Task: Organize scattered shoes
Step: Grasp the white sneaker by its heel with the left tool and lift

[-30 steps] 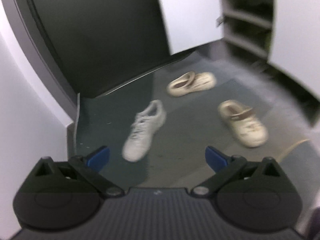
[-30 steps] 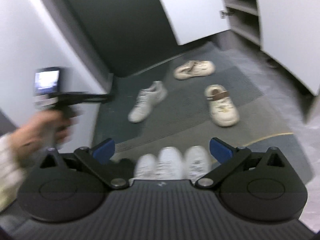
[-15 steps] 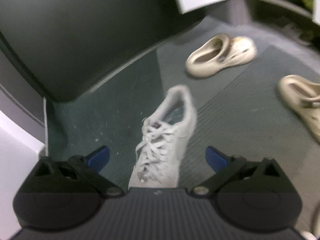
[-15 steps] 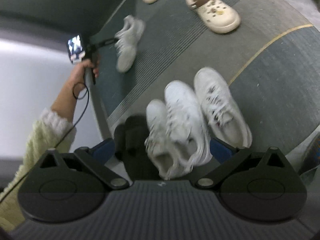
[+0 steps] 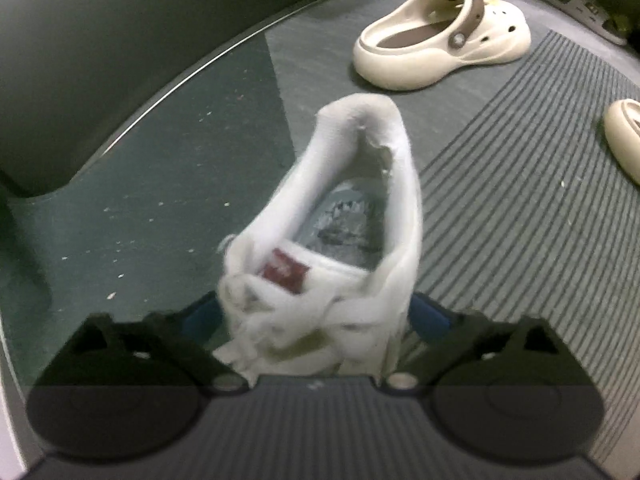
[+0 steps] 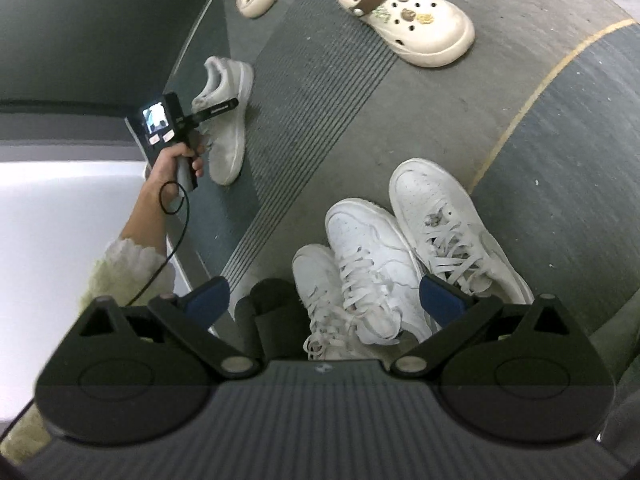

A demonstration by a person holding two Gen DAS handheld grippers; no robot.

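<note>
The left tongs (image 5: 316, 316) straddle the laced middle of a grey-white sneaker (image 5: 340, 240). Their jaws have just been closing with the shoe between them; the blue pads sit close against its sides, but blur hides whether they press yet. The sneaker's long axis runs straight away from the tongs, toe under the camera and heel at the far end, so the jaws cross its narrow width. That is the relation the coming lift turns on, and the left hand (image 6: 176, 164) is clearly the nearer one.

The right tongs (image 6: 324, 296) are spread wide and hold nothing. They hover well apart from the sneaker, above a person's own white laced shoes (image 6: 372, 272).

The sneaker looks soft: a padded, worn collar, limp flat laces, a dark red tongue tag and a grey printed insole. I judge its sides will give under a squeeze.

Beyond its heel lies a cream clog (image 5: 440, 36) of smooth moulded foam, with vent holes and a brown strap. A second clog (image 5: 624, 136) lies to the sneaker's right on a ribbed grey mat (image 5: 520, 184). Left of the sneaker the floor (image 5: 192, 168) is smoother, dark green and speckled.
</note>
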